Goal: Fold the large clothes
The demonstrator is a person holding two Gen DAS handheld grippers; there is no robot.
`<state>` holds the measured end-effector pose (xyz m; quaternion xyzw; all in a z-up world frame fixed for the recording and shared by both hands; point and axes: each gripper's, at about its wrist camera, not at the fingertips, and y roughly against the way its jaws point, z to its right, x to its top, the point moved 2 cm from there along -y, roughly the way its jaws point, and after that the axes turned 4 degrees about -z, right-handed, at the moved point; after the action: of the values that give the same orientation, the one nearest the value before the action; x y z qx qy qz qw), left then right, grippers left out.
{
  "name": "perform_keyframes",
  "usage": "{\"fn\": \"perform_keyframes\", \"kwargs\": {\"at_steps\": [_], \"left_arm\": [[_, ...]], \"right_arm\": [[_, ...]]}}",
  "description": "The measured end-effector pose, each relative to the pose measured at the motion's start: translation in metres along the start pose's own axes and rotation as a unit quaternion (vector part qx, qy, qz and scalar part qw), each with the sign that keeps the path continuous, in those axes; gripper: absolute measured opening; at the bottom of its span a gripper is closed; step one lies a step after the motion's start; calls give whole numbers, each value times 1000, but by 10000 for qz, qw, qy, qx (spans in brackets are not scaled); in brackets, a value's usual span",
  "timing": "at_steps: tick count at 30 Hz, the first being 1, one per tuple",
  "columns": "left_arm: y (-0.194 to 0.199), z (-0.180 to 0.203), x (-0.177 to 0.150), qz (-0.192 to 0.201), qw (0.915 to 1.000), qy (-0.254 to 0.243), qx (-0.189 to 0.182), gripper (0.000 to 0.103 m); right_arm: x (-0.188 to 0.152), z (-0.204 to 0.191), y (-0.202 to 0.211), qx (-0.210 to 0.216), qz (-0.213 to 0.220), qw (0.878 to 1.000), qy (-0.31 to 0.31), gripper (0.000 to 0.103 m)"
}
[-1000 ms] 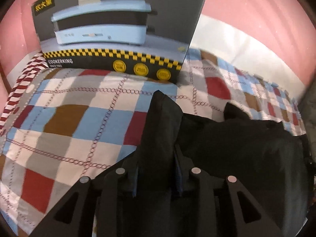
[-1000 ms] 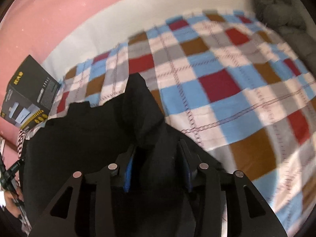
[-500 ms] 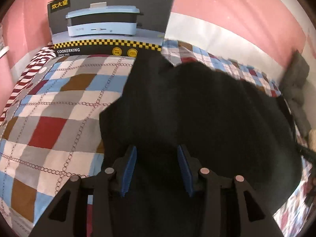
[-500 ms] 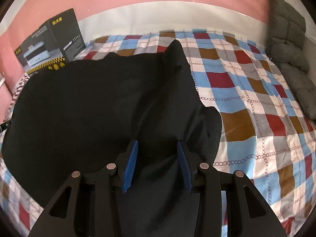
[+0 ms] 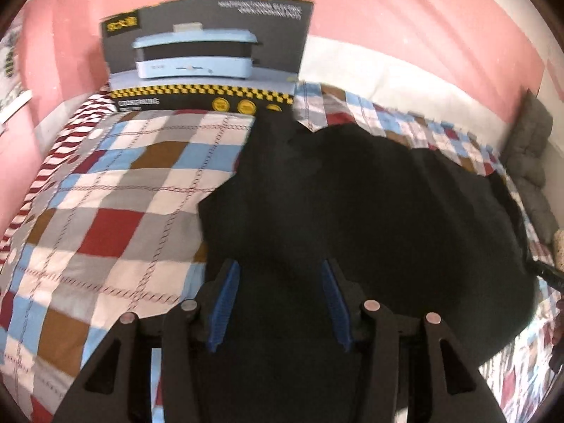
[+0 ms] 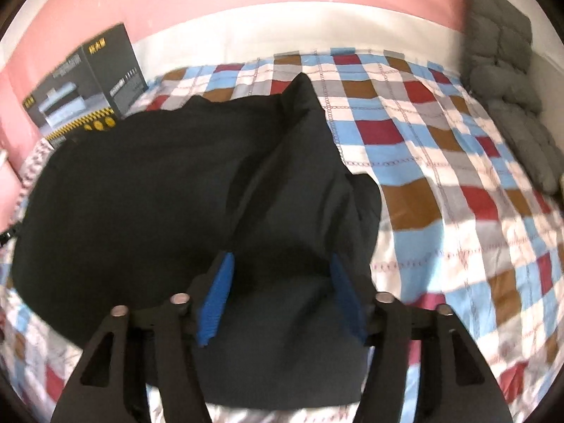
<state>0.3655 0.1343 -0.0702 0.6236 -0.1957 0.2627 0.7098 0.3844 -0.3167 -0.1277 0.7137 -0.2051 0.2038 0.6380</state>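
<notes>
left gripper [image 5: 278, 303]: jaws just opened, apart, above cloth, not pinching.
right gripper [image 6: 282, 296]: same, just released, wider.
black garment [image 6: 141, 194]: spread on checked bedsheet [image 6: 440, 176], right edge bunched.
risk: that ridge gets folded in; far corner near cooker box [image 5: 208, 53] may snag.

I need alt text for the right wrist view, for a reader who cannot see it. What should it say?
A black garment lies spread on a checked bedsheet, with the open right hand-held gripper over its near edge, its jaws having just been opening and not pressing the cloth. A dark appliance box stands far left, a grey cushion far right.
</notes>
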Motion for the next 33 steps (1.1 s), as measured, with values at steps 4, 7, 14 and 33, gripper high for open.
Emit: {"fn": "perform_keyframes", "kwargs": {"at_steps": [4,7,14,33], "left_arm": [[17,-19,-20,11,9996,264,63,60],[14,-36,-36,-165,9983,557,38,63],[-17,-56,-42,-493,9902,1158,-603,77],[-61,-17,-23,-713,9905,844,-818,47]], "right_arm": [[-22,18,13,299,-9,9988,-386,70],[-38,34,9,406,-141,9966,-701,73],[-43,60,-20,1322,-415,9795,-1465,78],[-30,59,-50,2259,-695,9500,-2041,45]]}}
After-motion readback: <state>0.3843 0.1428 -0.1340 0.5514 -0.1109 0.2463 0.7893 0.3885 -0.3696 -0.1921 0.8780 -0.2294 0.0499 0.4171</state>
